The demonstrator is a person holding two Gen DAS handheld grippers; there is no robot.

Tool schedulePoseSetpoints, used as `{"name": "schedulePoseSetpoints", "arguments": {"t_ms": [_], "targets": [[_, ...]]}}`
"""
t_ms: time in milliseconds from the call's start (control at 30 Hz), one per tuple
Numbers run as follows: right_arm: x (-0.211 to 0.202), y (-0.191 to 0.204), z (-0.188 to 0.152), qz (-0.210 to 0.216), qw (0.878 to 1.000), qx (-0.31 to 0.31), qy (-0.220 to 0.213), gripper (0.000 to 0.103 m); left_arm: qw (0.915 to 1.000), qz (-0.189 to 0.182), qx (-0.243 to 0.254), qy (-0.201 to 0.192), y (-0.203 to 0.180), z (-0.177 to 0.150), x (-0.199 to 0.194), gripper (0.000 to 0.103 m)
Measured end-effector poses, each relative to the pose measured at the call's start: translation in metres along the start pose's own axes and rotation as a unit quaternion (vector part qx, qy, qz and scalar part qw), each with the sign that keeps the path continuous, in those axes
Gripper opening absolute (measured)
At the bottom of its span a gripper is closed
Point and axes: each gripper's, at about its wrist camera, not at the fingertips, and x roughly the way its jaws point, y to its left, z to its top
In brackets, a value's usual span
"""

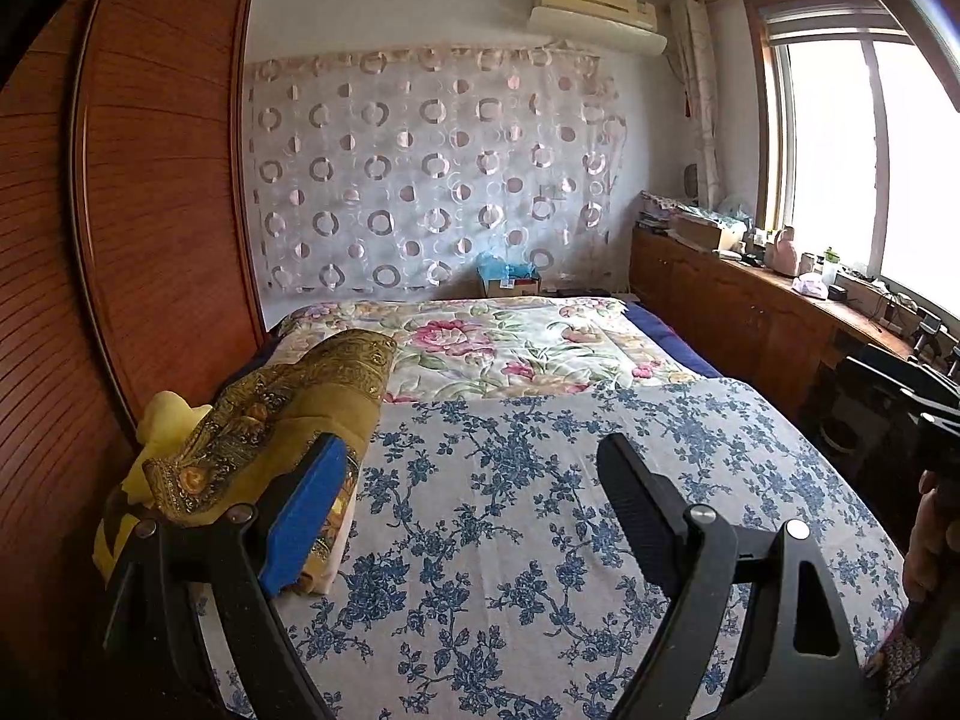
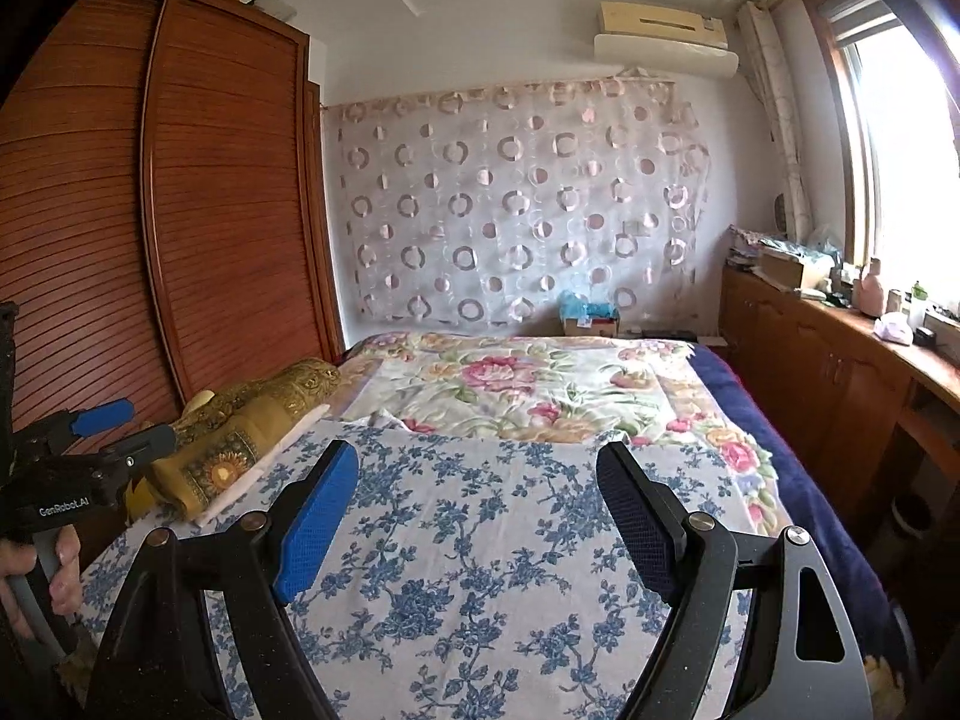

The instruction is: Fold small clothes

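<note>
Fingers of the left gripper [image 1: 480,510] and right gripper [image 2: 477,516] stand wide and hold nothing above the blue-flowered white bed sheet [image 1: 510,510]. The folded gold patterned cloth [image 1: 288,414] lies at the left edge. I think the next small garment must be fetched.

Clothes pile [image 1: 282,420] sits at the left edge of the bed, beside the wardrobe: mustard-gold fabric with ornate paisley/floral print on top, bunched and draped, not flat. A pale yellow piece [image 1: 162,420] sticks out on the wardrobe side. From the right wrist view the gold pile [image 2: 240,426] rests on a white layer [image 2: 252,483].
</note>
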Motion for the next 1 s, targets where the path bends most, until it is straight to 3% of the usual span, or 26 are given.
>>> {"name": "schedulePoseSetpoints", "arguments": {"t_ms": [1000], "targets": [[-0.005, -0.018, -0.001, -0.005, 1.0, 0.004, 0.0, 0.083, 0.9998, 0.002, -0.008, -0.019, -0.001, 0.003, -0.01, 0.086]]}}
